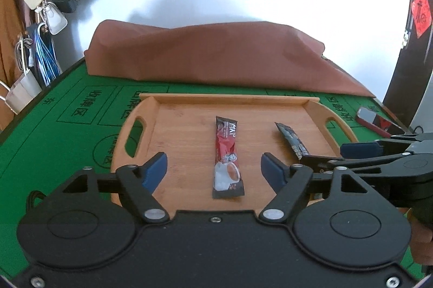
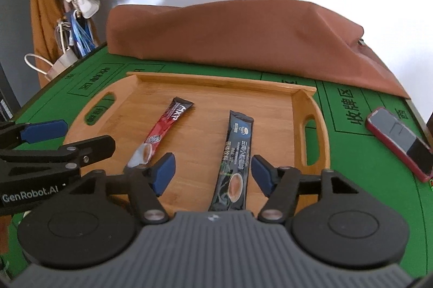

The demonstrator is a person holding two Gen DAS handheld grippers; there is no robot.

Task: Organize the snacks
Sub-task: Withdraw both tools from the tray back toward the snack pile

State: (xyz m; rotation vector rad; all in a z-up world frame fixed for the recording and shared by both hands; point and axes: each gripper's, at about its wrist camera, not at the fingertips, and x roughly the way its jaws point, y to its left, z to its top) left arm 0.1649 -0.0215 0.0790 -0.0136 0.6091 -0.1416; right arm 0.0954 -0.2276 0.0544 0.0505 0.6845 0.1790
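Low in each frame, the left gripper and right gripper gaped wide, empty. Each straddled a sachet, red and dark, lying parallel on the tray, apparently just released. Only the right view showed the phone whole, at right.

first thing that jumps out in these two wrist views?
Two coffee sachets lying apart on the wooden tray in the middle of the green table: a red sachet on the left and a dark sachet to its right. Each sits framed between the open blue pads of a tool, the left tool and the right tool, untouched. A brown cloth bulks behind the tray.
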